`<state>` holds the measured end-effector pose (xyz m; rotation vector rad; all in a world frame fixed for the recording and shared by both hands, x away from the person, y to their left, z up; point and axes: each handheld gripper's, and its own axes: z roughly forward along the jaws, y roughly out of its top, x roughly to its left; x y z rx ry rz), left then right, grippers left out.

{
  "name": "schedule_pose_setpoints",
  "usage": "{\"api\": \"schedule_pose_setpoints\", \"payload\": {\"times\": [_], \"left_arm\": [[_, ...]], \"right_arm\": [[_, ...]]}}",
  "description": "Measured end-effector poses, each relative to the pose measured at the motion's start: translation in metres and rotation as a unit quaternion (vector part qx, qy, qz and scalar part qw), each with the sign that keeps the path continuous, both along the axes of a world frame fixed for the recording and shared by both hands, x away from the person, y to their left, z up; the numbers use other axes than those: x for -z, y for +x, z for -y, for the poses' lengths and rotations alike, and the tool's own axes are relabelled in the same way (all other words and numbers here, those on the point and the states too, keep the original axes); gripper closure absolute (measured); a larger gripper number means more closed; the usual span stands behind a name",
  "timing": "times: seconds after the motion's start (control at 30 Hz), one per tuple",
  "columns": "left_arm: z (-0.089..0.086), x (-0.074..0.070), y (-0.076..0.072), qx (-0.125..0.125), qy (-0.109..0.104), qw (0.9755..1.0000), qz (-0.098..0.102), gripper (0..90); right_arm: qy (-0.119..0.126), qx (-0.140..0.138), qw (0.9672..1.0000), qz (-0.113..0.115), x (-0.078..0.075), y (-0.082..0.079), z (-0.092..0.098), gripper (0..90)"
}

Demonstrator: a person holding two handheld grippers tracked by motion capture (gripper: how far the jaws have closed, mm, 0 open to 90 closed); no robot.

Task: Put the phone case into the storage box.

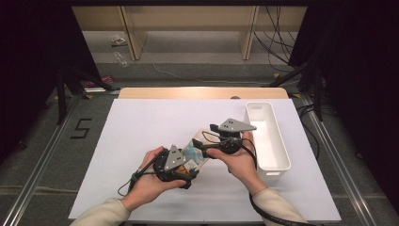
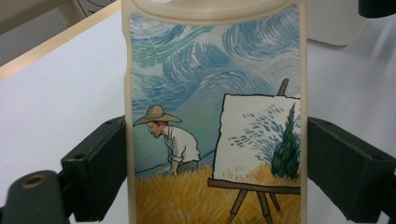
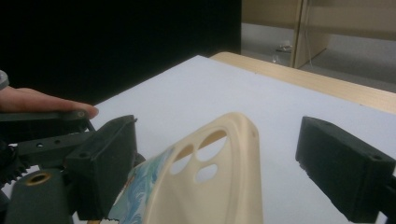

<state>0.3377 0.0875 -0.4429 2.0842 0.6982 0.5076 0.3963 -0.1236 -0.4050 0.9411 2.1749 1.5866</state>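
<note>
A cream phone case [image 2: 215, 116] printed with a painter, an easel and a swirling blue sky is held just above the white table [image 1: 141, 132]. My left gripper [image 2: 217, 179] is shut on it, a black jaw pressed against each long edge. In the high view the case [image 1: 193, 151] lies between both hands, the left gripper [image 1: 188, 169] at its near end. My right gripper [image 3: 224, 168] stands open around the camera-hole end of the case [image 3: 219, 172]; its right jaw is clearly apart from the case. In the high view the right gripper [image 1: 203, 148] reaches in from the right.
A white oblong bin [image 1: 280, 141] stands at the table's right side, just beyond the right hand. The table's wooden far edge [image 1: 202, 92] lies behind, with floor, cables and furniture legs past it. Dark curtains flank both sides.
</note>
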Motion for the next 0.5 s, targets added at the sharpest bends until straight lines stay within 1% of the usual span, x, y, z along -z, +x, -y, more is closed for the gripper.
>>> {"api": "schedule_pose_setpoints", "payload": {"times": [0.2, 0.3, 0.37, 0.5], "left_arm": [[0.0001, 0.0001, 0.0002, -0.002, -0.001, 1.0, 0.0, 11.5], [0.0002, 0.0002, 0.0, -0.002, -0.002, 1.0, 0.001, 11.5], [0.0004, 0.0001, -0.0002, -0.001, -0.001, 1.0, 0.001, 11.5], [0.0013, 0.0006, -0.0009, 0.0, -0.003, 1.0, 0.002, 11.5]], "right_arm": [[0.001, 0.002, 1.0, -0.009, 0.0007, 0.0033, -0.0005, 16.8], [0.003, -0.003, 0.9999, -0.016, 0.0012, 0.0042, -0.0008, 24.1], [0.006, -0.005, 0.9998, -0.019, 0.0019, 0.0046, -0.0016, 24.6], [0.009, -0.008, 0.9997, -0.021, 0.0021, 0.0045, -0.003, 28.6]]}}
